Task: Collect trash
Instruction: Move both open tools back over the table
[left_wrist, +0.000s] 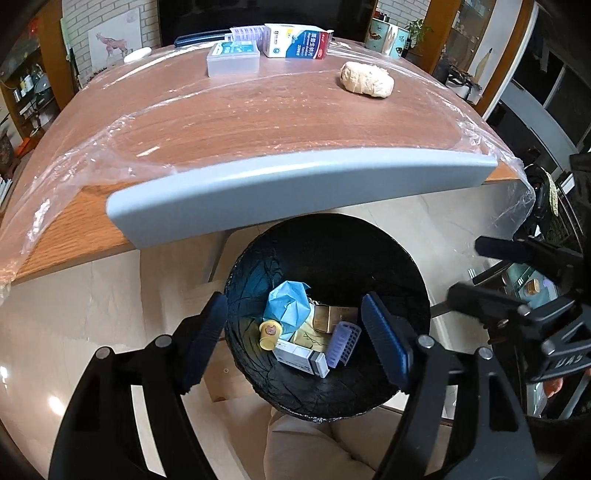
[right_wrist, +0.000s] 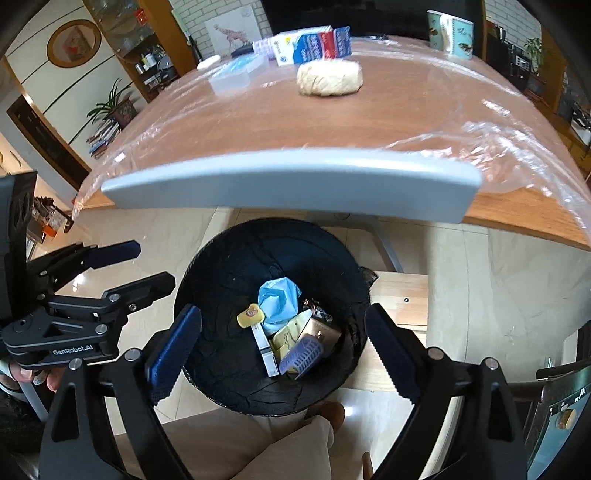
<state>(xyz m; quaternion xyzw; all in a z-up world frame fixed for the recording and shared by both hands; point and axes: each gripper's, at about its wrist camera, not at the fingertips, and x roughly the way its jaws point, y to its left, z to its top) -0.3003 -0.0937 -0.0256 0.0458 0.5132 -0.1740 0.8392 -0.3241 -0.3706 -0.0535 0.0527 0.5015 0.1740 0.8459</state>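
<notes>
Drop step: left gripper (left_wrist: 295, 332) and right gripper (right_wrist: 284, 343) both spread, empty, above bin (left_wrist: 417, 295). Next: fetch beige wad (left_wrist: 366, 79) on table beyond bin.

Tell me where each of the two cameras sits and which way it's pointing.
Left wrist: on the left gripper, angled down into the black bin; the right gripper shows at right.
Right wrist: on the right gripper, over the same bin; the left gripper and fingers show at left.
Shared: bin, wooden table, beige lump, carton.
</notes>
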